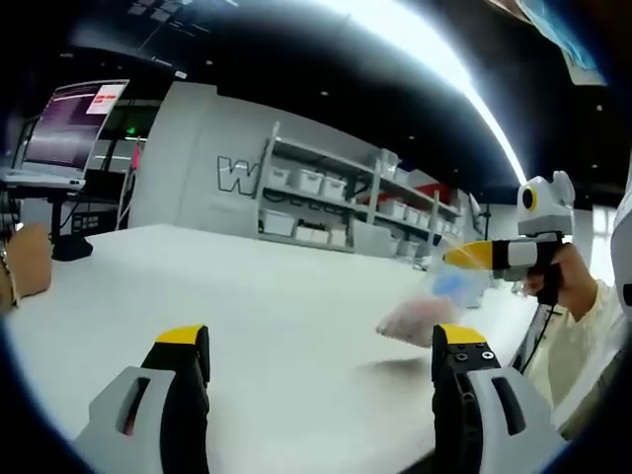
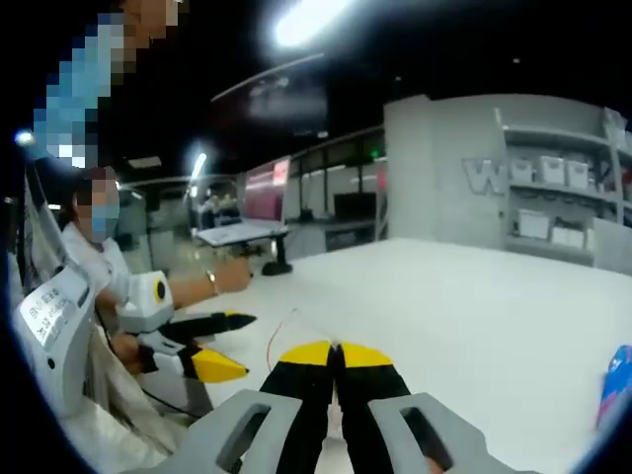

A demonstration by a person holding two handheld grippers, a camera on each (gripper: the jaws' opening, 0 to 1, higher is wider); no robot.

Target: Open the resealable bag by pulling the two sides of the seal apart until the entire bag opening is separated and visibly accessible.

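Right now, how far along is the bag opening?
Done: the right gripper holds the clear resealable bag with pinkish contents above the white table. In hand: its jaws are shut, pinching the bag's top. Left: the left gripper is open and grips nothing; the seal looks unopened, though the bag is blurred.

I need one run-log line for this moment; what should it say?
left gripper: open, above white table | right gripper: shut on resealable bag, bag lifted off table | seal: blurred, state unclear
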